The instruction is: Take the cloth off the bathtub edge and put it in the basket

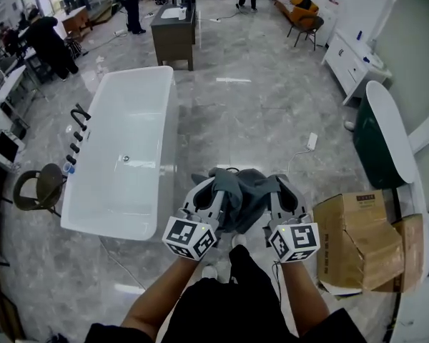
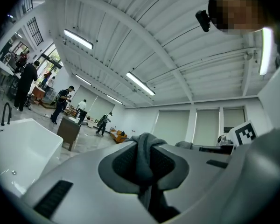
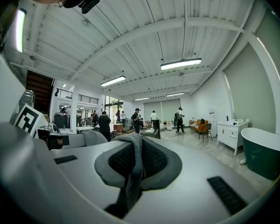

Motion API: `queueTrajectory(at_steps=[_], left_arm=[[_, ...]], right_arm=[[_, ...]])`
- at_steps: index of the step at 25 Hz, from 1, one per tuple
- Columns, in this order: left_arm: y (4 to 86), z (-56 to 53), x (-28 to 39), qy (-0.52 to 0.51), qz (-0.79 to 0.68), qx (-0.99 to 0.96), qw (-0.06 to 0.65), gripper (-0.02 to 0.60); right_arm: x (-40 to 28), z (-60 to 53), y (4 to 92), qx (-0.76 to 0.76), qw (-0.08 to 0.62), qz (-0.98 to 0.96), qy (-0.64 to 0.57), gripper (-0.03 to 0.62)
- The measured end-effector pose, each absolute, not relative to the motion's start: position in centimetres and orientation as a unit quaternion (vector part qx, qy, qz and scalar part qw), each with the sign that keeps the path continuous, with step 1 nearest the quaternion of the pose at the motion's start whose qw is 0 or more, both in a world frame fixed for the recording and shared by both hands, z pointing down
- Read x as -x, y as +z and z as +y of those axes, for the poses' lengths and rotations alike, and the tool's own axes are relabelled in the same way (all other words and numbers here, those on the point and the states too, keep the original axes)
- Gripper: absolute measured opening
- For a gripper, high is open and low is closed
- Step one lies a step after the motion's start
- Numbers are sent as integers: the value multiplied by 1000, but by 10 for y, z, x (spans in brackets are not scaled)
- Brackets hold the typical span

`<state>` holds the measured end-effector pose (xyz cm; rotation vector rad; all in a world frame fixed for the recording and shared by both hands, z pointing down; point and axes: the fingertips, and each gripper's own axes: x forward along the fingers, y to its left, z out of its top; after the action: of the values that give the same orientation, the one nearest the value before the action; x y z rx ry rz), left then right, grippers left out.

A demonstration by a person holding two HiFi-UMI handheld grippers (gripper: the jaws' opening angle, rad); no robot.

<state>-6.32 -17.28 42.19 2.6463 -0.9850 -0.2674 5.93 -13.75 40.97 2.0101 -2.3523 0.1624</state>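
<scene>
A grey cloth (image 1: pixel 242 194) hangs bunched in the air between my two grippers, over the floor to the right of the white bathtub (image 1: pixel 121 148). My left gripper (image 1: pixel 211 189) is shut on the cloth's left part, and a grey fold (image 2: pixel 144 164) is pinched between its pads. My right gripper (image 1: pixel 279 190) is shut on the right part, with a fold (image 3: pixel 132 171) squeezed between its pads. Both grippers are tilted upward toward the ceiling. The white bathtub (image 2: pixel 16 148) lies low at the left of the left gripper view. No basket is visible.
An open cardboard box (image 1: pixel 357 241) stands close at the right. A dark green bathtub (image 1: pixel 379 138) and white cabinet (image 1: pixel 354 59) are along the right wall. A round stool (image 1: pixel 39 188) stands left of the white tub. A dark vanity (image 1: pixel 174 31) and several people are farther off.
</scene>
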Motion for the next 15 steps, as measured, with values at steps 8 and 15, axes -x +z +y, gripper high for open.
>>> queueTrajectory(at_steps=[8,15], left_arm=[[414,-210,37,-92,-366,-914,151,48],[431,-249,-2,-79,-379,-908,161,48]], right_arm=[[-102,-178,406,-610,-19,-786,96,35],[-133,-218,420,-604,8,-791,96,35]])
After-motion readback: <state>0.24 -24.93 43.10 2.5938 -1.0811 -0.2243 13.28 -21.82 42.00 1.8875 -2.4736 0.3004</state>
